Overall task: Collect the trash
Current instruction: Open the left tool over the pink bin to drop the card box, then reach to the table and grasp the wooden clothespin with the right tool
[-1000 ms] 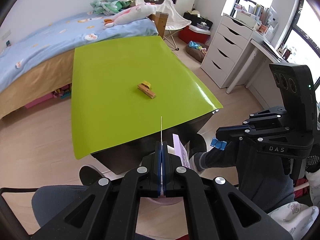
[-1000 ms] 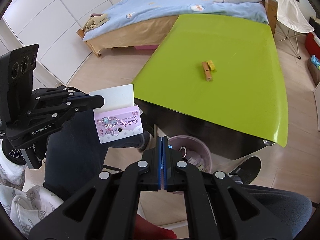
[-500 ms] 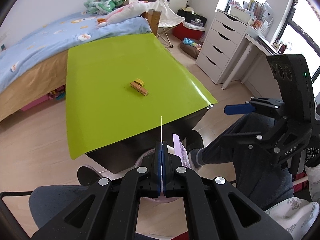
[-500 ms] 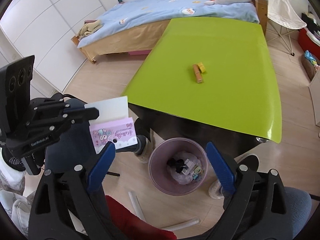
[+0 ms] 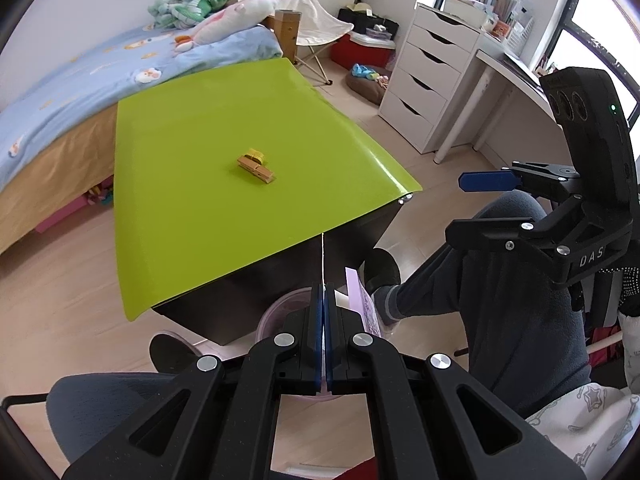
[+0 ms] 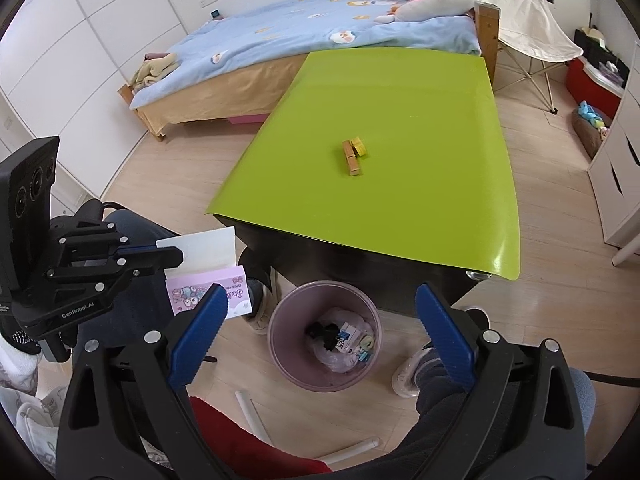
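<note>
Two small blocks lay on the green table beside a bed; left gripper clamped pink packet, right gripper gaped over bin

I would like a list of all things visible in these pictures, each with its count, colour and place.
table: 1, lime-green top, beside the bed
wooden clip: 1, tan, middle of the table
yellow piece: 1, yellow, touching the wooden clip
trash bin: 1, pink, on the floor under the table's near edge, trash inside
pink card pack: 1, pink and white, in the left gripper, above the floor beside the bin
bed: 1, blue cover, behind the table
drawer unit: 1, white, by the window
left gripper: 1, black with blue pads, shut on the pack
right gripper: 1, black with blue pads, open above the bin
</note>
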`<state>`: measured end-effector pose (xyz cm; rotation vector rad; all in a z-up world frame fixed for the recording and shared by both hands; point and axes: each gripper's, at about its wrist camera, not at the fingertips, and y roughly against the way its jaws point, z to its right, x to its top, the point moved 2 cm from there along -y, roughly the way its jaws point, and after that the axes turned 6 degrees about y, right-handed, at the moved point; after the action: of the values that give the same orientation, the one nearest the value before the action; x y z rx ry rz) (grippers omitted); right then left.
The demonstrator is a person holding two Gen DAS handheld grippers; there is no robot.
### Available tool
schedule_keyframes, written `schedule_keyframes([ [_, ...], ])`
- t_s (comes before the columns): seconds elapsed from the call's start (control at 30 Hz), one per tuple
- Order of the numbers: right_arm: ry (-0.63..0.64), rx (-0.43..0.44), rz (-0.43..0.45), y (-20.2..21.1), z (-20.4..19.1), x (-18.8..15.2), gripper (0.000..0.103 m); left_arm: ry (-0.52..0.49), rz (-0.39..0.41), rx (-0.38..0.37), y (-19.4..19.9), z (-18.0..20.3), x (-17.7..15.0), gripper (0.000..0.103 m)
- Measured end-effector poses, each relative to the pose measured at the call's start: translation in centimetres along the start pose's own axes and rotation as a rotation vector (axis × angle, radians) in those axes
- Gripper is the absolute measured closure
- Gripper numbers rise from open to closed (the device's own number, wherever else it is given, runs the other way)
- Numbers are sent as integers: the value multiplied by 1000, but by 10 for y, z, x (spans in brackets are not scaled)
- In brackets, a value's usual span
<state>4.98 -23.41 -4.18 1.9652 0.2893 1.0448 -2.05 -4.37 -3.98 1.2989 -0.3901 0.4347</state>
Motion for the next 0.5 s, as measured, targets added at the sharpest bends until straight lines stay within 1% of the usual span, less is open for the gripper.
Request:
schedule_keyframes([
  [0.1, -5, 2, 4, 1, 1, -1, 9, -2, -5, -8, -2, 3, 0, 102],
  [0.13, -8, 3, 6, 2, 2, -1, 9, 1, -9, -14, -3, 3, 0, 96],
  [0.2, -13, 2, 11, 3, 4, -2, 9, 9, -26, -15, -8, 1, 1, 93],
  [0.23, -15, 0, 12, 3, 4, -2, 9, 16, -33, -11, -11, -1, 1, 78],
  [0.27, -18, 0, 13, 3, 5, -3, 9, 25, -34, -10, -13, -2, 1, 50],
  [0.33, -22, -2, 16, 4, 6, -4, 9, 43, -12, -18, -13, -5, 1, 24],
  [0.37, -24, -3, 17, 4, 6, -4, 9, 46, -7, -15, -13, -5, 2, 15],
  [0.4, -26, -5, 18, 4, 6, -5, 8, 47, 0, -5, -13, -6, 2, 13],
  [0.5, -29, -6, 16, 3, 6, -5, 8, 61, -1, 7, -14, -9, 3, 10],
])
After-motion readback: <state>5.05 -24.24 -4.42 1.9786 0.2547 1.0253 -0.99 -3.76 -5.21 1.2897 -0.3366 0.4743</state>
